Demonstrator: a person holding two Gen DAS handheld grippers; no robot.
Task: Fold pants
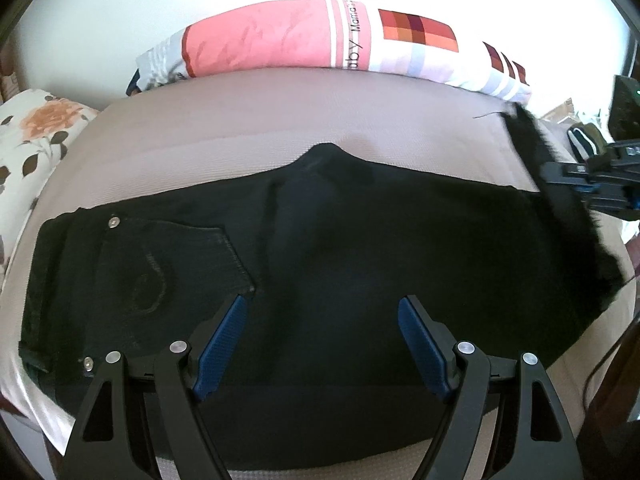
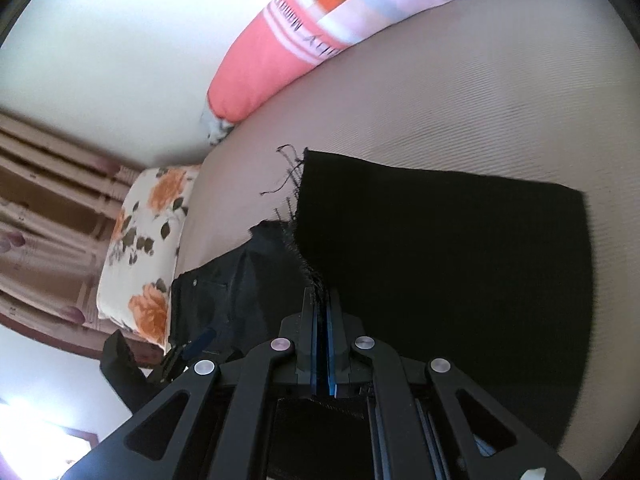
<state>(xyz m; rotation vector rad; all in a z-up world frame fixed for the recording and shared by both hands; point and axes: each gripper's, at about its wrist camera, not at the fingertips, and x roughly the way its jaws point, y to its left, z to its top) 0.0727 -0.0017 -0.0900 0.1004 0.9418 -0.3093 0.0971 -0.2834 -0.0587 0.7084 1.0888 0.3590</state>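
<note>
Black pants (image 1: 320, 248) lie spread across the middle of the left wrist view on a bed (image 1: 248, 120) covered in a ribbed beige sheet. Their waistband sits at the left of the frame, with a stitched back pocket (image 1: 168, 268) and a metal rivet (image 1: 114, 222) showing there, and the crotch seam forms a small peak toward the upper centre. The left gripper (image 1: 322, 312) hangs over the near edge of the pants at the bottom of the frame, its jaws spread wide with nothing between the blue pads (image 1: 222, 344).

At the right edge of that view the leg end with its frayed hem (image 1: 560, 176) is lifted off the bed and turned back over the rest of the fabric, held by the right gripper (image 1: 592, 184). In the right wrist view the right gripper (image 2: 322, 300) has its jaws pressed together on that frayed hem (image 2: 298, 216), loose threads sticking out at the upper left of the raised black panel (image 2: 440, 260). Below and left of the panel the waistband end of the pants (image 2: 216, 296) rests on the sheet, with the left gripper (image 2: 192, 346) visible at the lower left.

A long pink and checked pillow (image 1: 304, 36) lies along the far edge of the bed at the top of the frame, and a floral pillow (image 1: 36, 132) sits at the left side.
</note>
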